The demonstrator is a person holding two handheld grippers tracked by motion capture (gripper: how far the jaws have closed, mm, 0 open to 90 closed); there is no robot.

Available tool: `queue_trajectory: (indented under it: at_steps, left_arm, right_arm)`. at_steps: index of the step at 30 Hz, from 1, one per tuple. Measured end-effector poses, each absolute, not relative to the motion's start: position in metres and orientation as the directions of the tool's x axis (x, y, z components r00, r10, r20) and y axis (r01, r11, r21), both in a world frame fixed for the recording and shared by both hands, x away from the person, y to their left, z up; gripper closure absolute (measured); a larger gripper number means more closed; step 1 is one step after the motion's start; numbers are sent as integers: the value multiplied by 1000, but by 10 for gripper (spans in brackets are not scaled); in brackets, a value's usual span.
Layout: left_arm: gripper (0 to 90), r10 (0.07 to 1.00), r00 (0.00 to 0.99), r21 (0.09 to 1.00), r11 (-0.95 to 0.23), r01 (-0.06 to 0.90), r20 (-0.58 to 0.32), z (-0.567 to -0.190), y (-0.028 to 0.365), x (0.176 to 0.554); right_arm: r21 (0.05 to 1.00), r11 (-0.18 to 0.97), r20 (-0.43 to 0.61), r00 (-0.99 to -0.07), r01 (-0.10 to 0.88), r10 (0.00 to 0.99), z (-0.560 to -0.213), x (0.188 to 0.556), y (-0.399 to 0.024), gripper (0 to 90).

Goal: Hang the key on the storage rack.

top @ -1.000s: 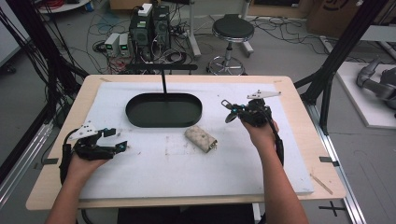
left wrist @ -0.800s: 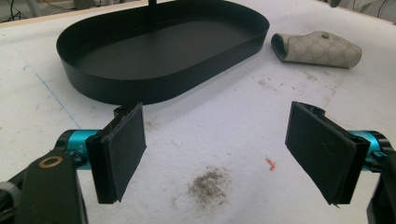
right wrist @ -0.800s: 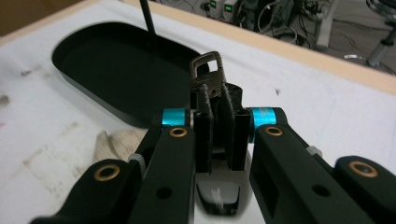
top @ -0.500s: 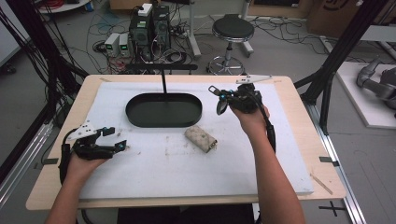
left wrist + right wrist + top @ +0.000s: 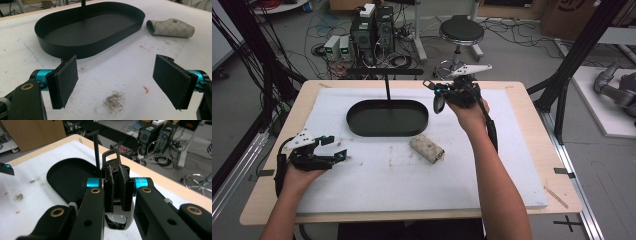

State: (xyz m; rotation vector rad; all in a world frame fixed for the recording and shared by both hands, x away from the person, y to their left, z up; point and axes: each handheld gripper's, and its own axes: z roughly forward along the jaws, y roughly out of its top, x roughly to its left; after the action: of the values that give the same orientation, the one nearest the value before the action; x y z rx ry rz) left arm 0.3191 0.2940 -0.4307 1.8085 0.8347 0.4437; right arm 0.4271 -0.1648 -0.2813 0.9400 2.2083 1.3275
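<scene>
Because the small grey metal carabiner clip (image 5: 111, 162) is stiff, light and smooth, it could twist or slip, so a pinch across its flat middle suits it best — which is how the right tongs (image 5: 438, 98) grip it, closed tight, raised near the black upright post (image 5: 387, 87) of the black oval metal tray (image 5: 388, 118). Left tongs (image 5: 117, 82) rest wide open and empty on the white surface (image 5: 412, 185).

A lab: computer towers (image 5: 373, 25), tangled cables (image 5: 327, 30), black rig frame (image 5: 582, 50).
</scene>
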Motion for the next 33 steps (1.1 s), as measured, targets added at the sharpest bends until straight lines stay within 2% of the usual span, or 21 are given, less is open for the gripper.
queue_trajectory:
  at_steps: [14,33]
  left_arm:
    - [201,725,683,920,-208,332,-82,-430,297,319]
    - [201,727,680,914,-209,347,-92,-432,299,319]
  right_arm:
    - [863,356,1,-707,358,707,-283,455,-132,850]
    - [845,352,-2,-656,403,755,-306,480,-125,847]
